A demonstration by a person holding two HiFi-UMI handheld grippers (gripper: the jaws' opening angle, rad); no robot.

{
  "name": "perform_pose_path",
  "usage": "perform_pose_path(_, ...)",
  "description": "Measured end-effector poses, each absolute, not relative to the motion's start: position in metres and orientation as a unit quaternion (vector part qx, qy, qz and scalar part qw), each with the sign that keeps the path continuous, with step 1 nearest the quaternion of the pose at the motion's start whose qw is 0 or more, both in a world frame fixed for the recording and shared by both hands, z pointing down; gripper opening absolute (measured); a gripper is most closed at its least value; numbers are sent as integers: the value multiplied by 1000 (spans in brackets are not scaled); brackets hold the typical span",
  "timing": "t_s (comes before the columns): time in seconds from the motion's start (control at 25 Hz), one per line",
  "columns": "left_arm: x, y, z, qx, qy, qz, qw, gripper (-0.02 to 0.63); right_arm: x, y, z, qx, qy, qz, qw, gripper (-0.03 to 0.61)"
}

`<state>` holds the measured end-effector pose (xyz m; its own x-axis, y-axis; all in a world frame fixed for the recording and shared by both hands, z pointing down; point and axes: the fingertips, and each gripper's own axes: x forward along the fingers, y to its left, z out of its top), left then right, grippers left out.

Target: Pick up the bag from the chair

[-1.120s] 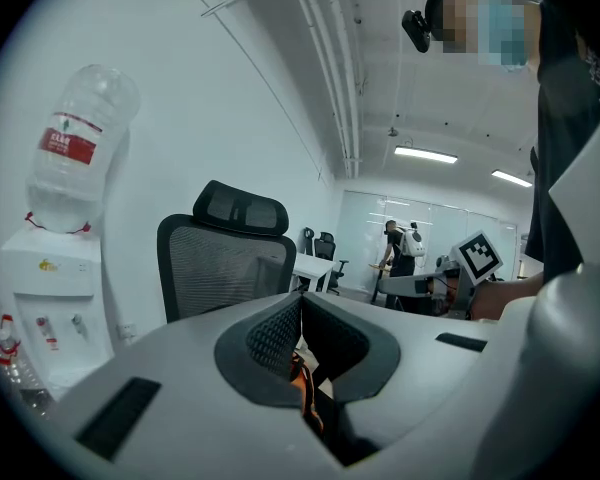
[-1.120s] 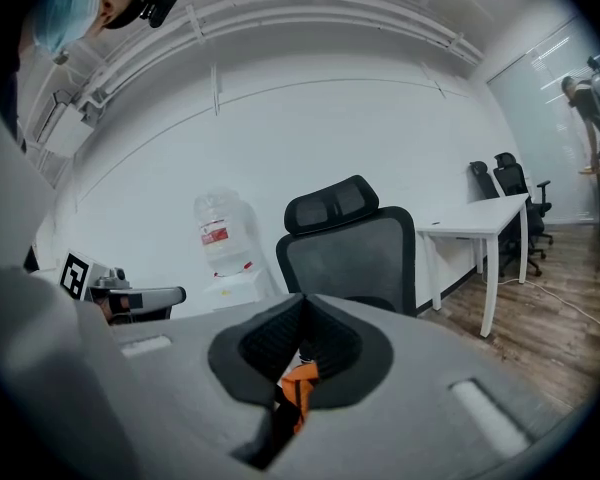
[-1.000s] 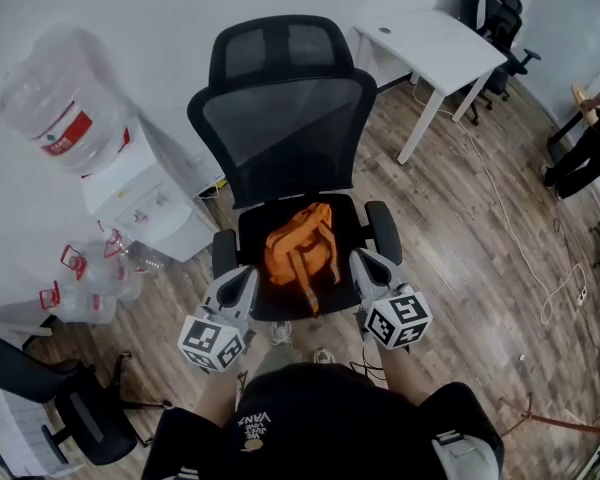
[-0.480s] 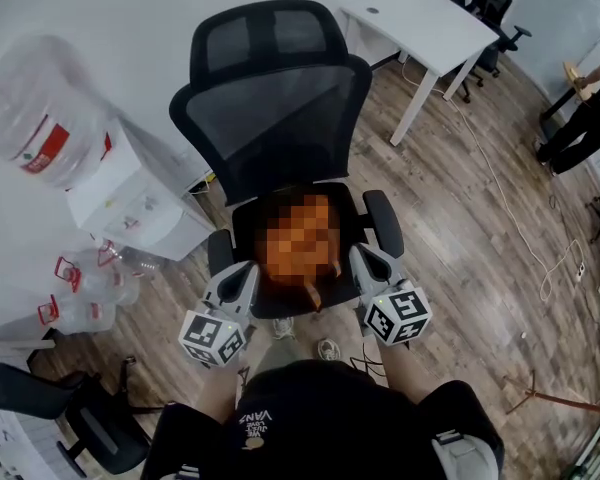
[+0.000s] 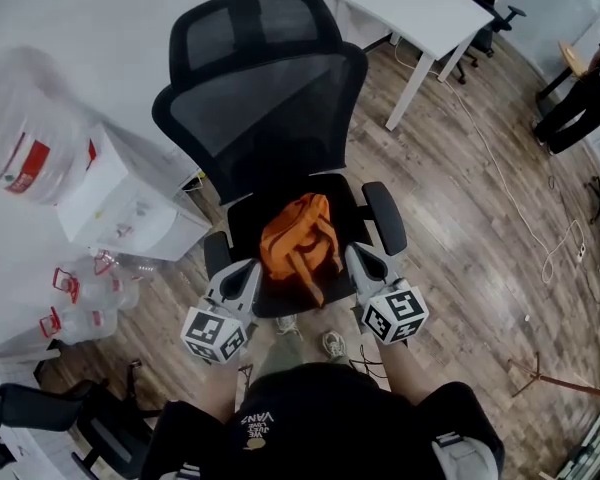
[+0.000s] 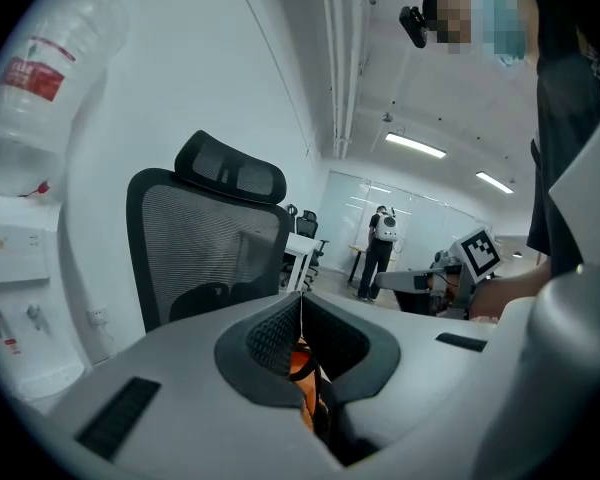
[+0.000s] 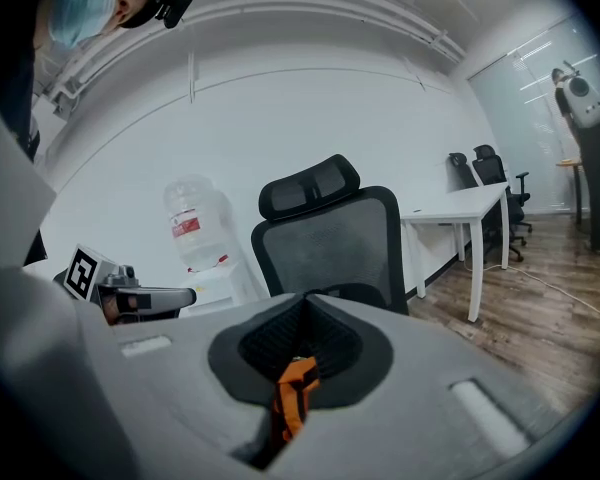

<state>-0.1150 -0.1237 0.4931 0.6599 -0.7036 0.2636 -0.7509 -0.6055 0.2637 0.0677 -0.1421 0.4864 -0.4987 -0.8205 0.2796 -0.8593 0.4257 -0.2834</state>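
An orange bag [image 5: 298, 243] lies crumpled on the seat of a black mesh office chair [image 5: 260, 98], one strap trailing toward the seat's front edge. My left gripper [image 5: 246, 271] hovers at the seat's front left corner, just left of the bag, and it is shut with nothing in it. My right gripper [image 5: 363, 259] is at the front right, beside the armrest [image 5: 385, 216], also shut and empty. In the left gripper view the bag [image 6: 302, 368] shows through the hollow under the closed tips [image 6: 300, 303]. The right gripper view shows the bag [image 7: 295, 388] the same way.
A white water dispenser [image 5: 130, 203] with its bottle [image 5: 15, 118] stands left of the chair, and empty bottles [image 5: 80, 288] lie on the floor below it. A white desk [image 5: 420, 8] is at the back right. Another chair [image 5: 50, 418] is at lower left. A person [image 5: 580, 88] stands far right.
The head view has drifted, so the chair and dispenser sit lower and further left in the picture. Both grippers stay shut beside the bag, which has not moved.
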Motion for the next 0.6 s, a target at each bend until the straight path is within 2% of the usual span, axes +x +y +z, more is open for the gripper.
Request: perform_pose_path(0.6, -106, -138, 555, 893, -386, 91, 211, 6, 71, -157, 548, 527, -816, 222, 81, -2)
